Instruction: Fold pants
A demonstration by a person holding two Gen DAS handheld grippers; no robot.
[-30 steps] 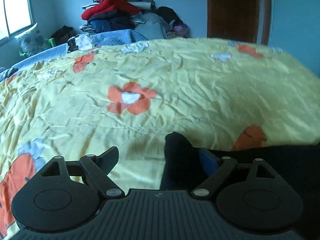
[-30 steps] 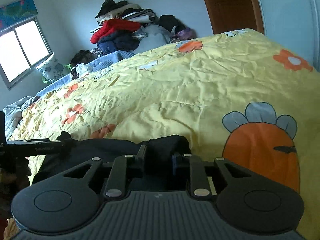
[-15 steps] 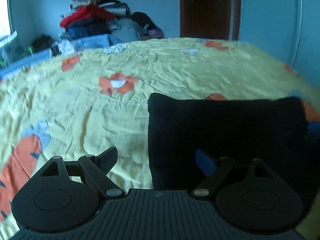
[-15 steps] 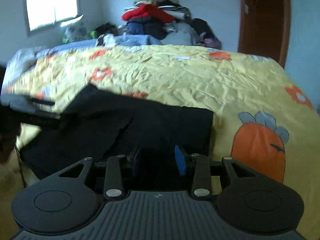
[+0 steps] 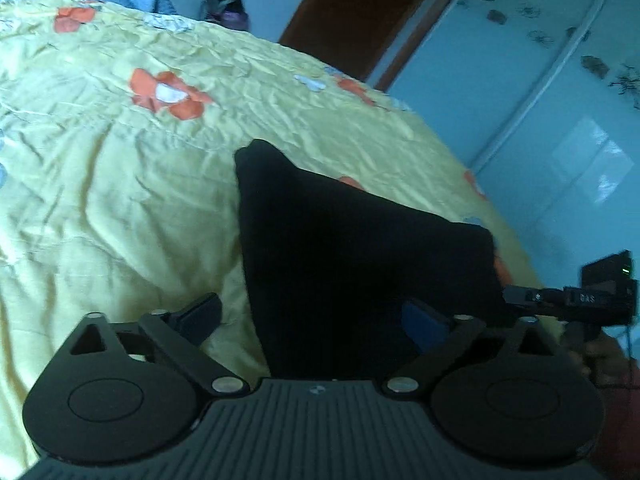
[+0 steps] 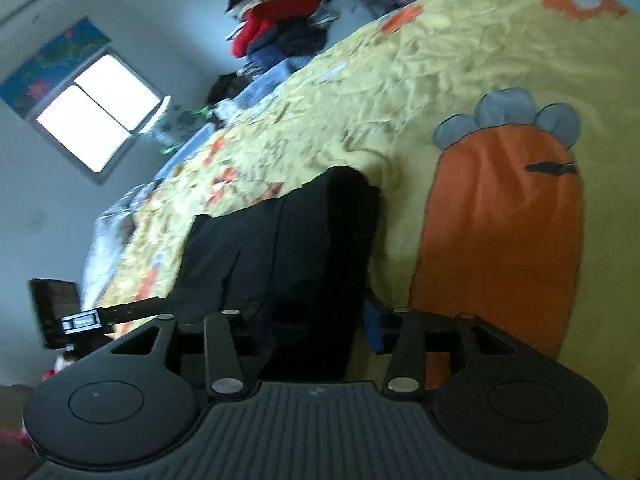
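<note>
On the yellow bedspread point(image 5: 120, 208), printed with orange flowers and a big carrot point(image 6: 500, 240), the black pants point(image 5: 352, 248) lie in a compact dark block near the edge closest to the cameras. They look already doubled over: the right wrist view shows layered panels and a thick rounded fold at the far end.

The left gripper point(image 5: 316, 316) hangs over the near left side of the cloth, its fingers spreading wide; the left one is over bare bedspread and the blue-padded right one over the fabric, neither pressing on it. The right gripper point(image 6: 316, 320) is at the near right side of the pants, its fingers also parting, with dark cloth lying between them but no longer pinched as far as the blur allows.

By my reading, this is the release after a fold has been laid down. Whether another fold is wanted I cannot say; if so, the next move calls for both grippers to take fresh hold of one end's corners, lift together and carry it evenly across, keeping the layers from sliding. Otherwise, smoothing the top and squaring the edges would finish it.

A heap of clothes point(image 6: 280, 28) sits far off by the wall.
</note>
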